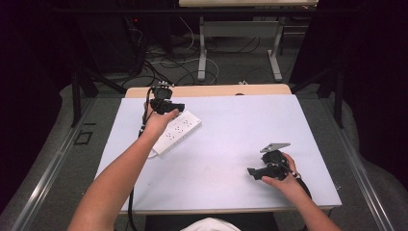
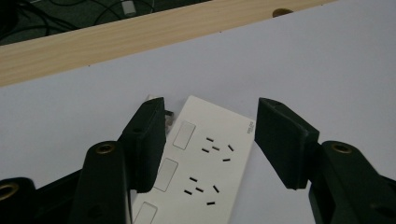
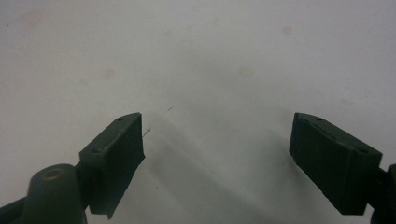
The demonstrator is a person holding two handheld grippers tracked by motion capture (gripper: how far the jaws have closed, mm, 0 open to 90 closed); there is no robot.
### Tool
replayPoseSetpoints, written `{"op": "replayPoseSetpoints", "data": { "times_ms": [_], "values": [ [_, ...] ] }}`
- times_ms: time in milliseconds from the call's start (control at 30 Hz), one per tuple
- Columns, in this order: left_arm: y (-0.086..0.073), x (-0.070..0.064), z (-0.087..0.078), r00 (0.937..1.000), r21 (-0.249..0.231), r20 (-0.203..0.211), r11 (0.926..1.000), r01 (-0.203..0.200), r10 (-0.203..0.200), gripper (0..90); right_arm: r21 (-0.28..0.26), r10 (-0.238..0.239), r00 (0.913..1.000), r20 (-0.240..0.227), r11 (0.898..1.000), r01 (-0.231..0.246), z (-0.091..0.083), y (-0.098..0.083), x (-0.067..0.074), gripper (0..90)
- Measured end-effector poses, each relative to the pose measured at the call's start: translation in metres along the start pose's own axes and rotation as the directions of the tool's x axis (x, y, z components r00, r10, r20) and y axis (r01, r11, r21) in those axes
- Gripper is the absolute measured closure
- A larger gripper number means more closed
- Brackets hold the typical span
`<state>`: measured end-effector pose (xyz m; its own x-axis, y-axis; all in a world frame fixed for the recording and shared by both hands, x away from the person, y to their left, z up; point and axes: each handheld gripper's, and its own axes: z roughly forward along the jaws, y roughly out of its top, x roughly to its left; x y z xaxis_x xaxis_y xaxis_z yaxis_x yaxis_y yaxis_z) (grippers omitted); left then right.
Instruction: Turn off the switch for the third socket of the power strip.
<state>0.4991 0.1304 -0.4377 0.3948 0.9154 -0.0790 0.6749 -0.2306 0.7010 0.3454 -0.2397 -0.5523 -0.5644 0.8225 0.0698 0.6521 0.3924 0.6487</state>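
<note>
A white power strip (image 1: 178, 131) lies slantwise on the left half of the pale table (image 1: 240, 125). My left gripper (image 1: 180, 107) hovers over its far end, held by a hand. In the left gripper view the jaws stand apart on either side of the power strip (image 2: 205, 163), which shows sockets and square switches; the pads do not press on it, so the left gripper (image 2: 212, 103) is open. My right gripper (image 1: 250, 171) rests low at the table's right front. In the right gripper view the right gripper (image 3: 217, 120) is open over bare tabletop, nothing between its fingers.
A wooden strip (image 1: 207, 90) borders the table's far edge, also seen as the wooden strip (image 2: 116, 37). Beyond it, cables (image 1: 163, 62) sprawl on the floor beside the legs of another table (image 1: 202, 48). A white cord end (image 1: 153, 155) leaves the strip's near end.
</note>
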Motion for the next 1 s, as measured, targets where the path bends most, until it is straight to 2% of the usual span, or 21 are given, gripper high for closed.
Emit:
{"op": "replayPoseSetpoints", "data": {
  "times_ms": [33,100,267,300,367,533,700,800,900,933,1000],
  "values": [
    [0.000,0.002,0.002,0.9998,-0.001,-0.009,0.9999,0.016,-0.016,44.4,0.001,-0.002,1.0000,0.000,1.000,0.002,0.000,0.000,0.000,17.0],
    [0.001,0.004,0.003,0.9999,-0.006,-0.008,0.9999,0.015,-0.015,44.7,0.001,-0.002,1.0000,-0.001,1.000,0.002,0.000,0.000,0.000,17.0],
    [0.002,0.011,0.008,0.9986,-0.006,-0.024,0.9989,0.046,-0.046,45.6,0.002,-0.002,1.0000,-0.002,1.000,0.002,0.000,0.000,0.000,17.0],
    [0.002,0.012,0.011,0.9974,-0.014,-0.029,0.9978,0.065,-0.066,45.6,0.003,-0.002,1.0000,-0.003,1.000,0.002,0.001,0.000,0.000,17.0],
    [0.002,0.013,0.011,0.9974,-0.013,-0.036,0.9980,0.062,-0.063,45.6,0.005,-0.004,1.0000,-0.001,1.000,0.004,0.001,0.000,-0.001,17.0],
    [0.003,0.017,0.017,0.9947,-0.023,-0.053,0.9959,0.087,-0.088,46.4,0.002,-0.003,1.0000,0.000,1.000,0.003,0.001,0.000,0.000,17.0],
    [0.003,0.023,0.023,0.9932,-0.023,-0.052,0.9944,0.103,-0.104,47.5,0.002,-0.004,1.0000,-0.003,1.000,0.004,0.001,0.000,0.000,17.0],
    [0.003,0.026,0.026,0.9908,-0.016,-0.046,0.9918,0.127,-0.127,47.9,0.003,-0.007,1.0000,-0.002,1.000,0.007,0.001,0.000,0.000,17.0],
    [0.002,0.027,0.031,0.9900,-0.011,-0.045,0.9910,0.134,-0.134,50.1,0.002,-0.007,0.9999,-0.009,1.000,0.007,0.001,0.000,0.000,17.0],
    [0.002,0.028,0.033,0.9908,0.008,-0.036,0.9913,0.131,-0.131,50.5,-0.005,-0.013,0.9999,-0.009,1.000,0.013,0.002,0.000,0.000,17.0],
    [0.001,0.026,0.036,0.9902,0.001,-0.038,0.9909,0.135,-0.134,51.2,0.000,-0.016,0.9999,-0.004,1.000,0.016,0.002,0.000,0.000,17.0]
  ]
}}
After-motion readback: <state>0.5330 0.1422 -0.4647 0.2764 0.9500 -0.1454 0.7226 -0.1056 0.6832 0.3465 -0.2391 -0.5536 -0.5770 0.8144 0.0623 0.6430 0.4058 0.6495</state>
